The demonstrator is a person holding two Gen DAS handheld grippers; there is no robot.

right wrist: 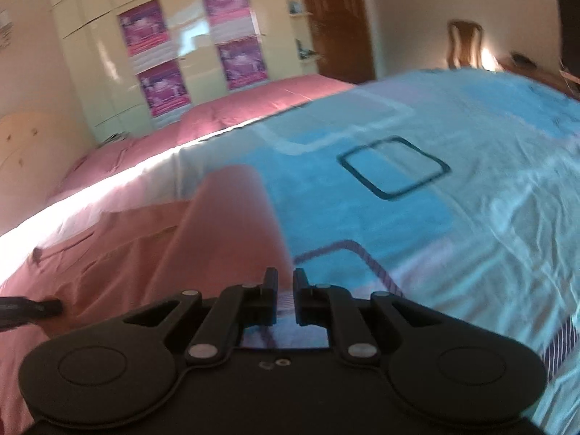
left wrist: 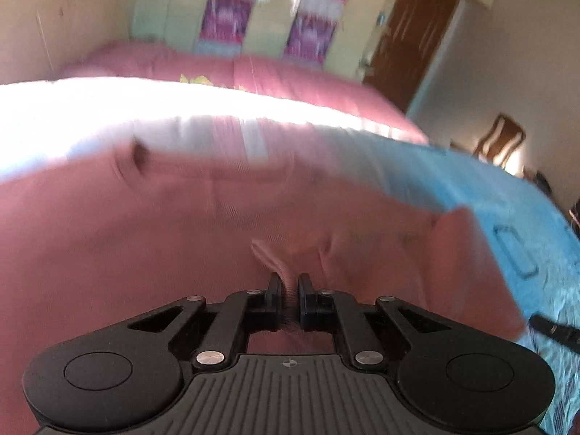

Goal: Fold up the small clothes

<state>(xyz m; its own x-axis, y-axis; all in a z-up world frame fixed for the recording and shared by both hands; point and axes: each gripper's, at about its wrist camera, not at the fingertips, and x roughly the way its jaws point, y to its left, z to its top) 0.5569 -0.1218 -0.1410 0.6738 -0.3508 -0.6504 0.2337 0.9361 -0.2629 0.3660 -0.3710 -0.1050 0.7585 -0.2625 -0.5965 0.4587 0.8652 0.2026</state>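
A pink small garment (left wrist: 217, 224) lies spread on the blue patterned bedsheet (left wrist: 507, 224). My left gripper (left wrist: 290, 282) is shut on a pinched fold of the pink garment near its front edge. In the right wrist view the same garment (right wrist: 224, 224) lies to the left, one flap reaching toward the fingers. My right gripper (right wrist: 285, 279) is nearly closed at the garment's right edge, over the bedsheet (right wrist: 435, 217); I cannot tell whether cloth is between its fingers. The left gripper's finger (right wrist: 32, 308) shows at the far left. The right gripper's tip (left wrist: 554, 328) shows at the right edge.
A pink blanket (left wrist: 290, 72) covers the far part of the bed. Behind it stands a cream wardrobe with purple panels (right wrist: 232, 29). A brown door (right wrist: 337, 18) and a wooden chair (right wrist: 465, 43) are at the back right.
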